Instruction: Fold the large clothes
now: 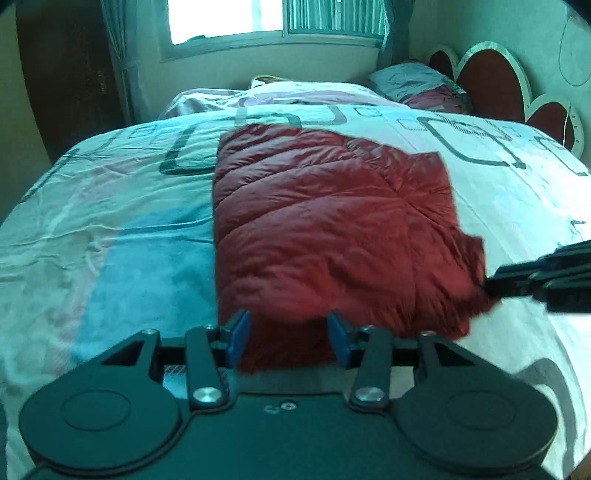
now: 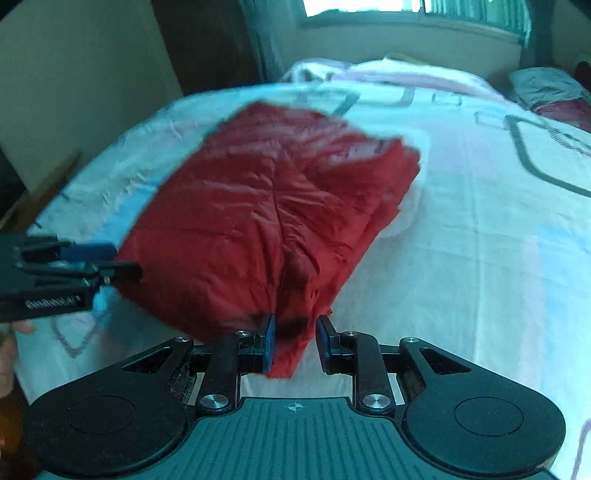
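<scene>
A dark red quilted down jacket [image 1: 325, 229] lies folded into a thick rectangle on the bed [image 1: 110, 221]. My left gripper [image 1: 290, 338] is at its near edge with the jaws apart and red fabric between the blue pads. In the right wrist view the jacket [image 2: 266, 221] lies slantwise, and my right gripper [image 2: 293, 341] has a near corner of it between its pads, with a gap on the right side. The right gripper also shows at the jacket's right edge in the left wrist view [image 1: 495, 286]. The left gripper shows at the left in the right wrist view [image 2: 122, 266].
The bed has a white and pale blue patterned cover. Pillows [image 1: 417, 85] lie at the far right by a red and white headboard [image 1: 491, 81]. A folded pinkish blanket [image 1: 288, 96] lies at the far side under a window [image 1: 273, 18]. A dark wardrobe [image 1: 66, 74] stands at the left.
</scene>
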